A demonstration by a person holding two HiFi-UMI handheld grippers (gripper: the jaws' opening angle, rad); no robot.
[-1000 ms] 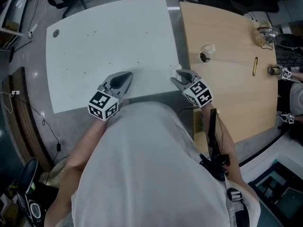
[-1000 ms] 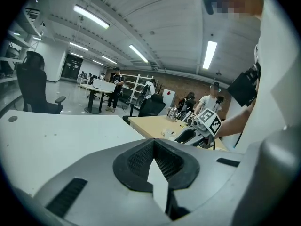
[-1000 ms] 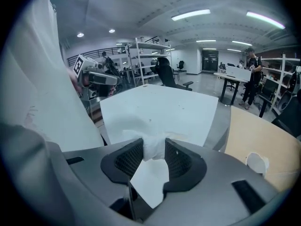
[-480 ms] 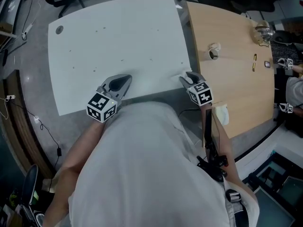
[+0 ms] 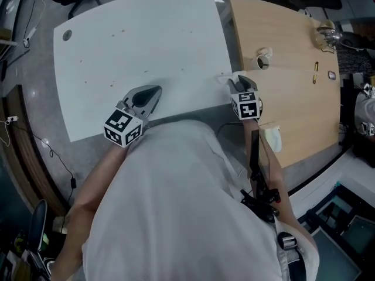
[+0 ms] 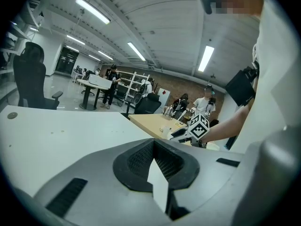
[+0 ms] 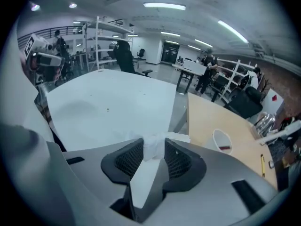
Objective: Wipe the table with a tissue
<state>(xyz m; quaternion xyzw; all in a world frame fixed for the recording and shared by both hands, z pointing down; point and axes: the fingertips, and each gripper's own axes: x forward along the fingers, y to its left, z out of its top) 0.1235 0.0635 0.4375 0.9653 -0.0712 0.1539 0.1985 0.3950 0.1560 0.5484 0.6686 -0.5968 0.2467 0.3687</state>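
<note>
- Right gripper [image 5: 235,82] clamped on tissue [image 7: 151,149], tilted down at table's [image 5: 146,34] near right corner. Looks like wipe start.
- Left gripper [image 5: 154,91] jaws together, empty, at near edge.
- Next: press tissue flat, sweep towards specks [image 5: 146,72] further in.
- Wood desk [image 5: 287,51] right of the table: cup [image 5: 263,58], pen [image 5: 315,72], off path.

- Right tool [image 5: 235,82] has tipped steeply nose-down; its marker cube [image 5: 246,107] now faces squarely up.
- It has closed in on the near right corner of the white worktop [image 5: 146,34], its clamped tissue [image 5: 225,78] now over that corner.
</note>
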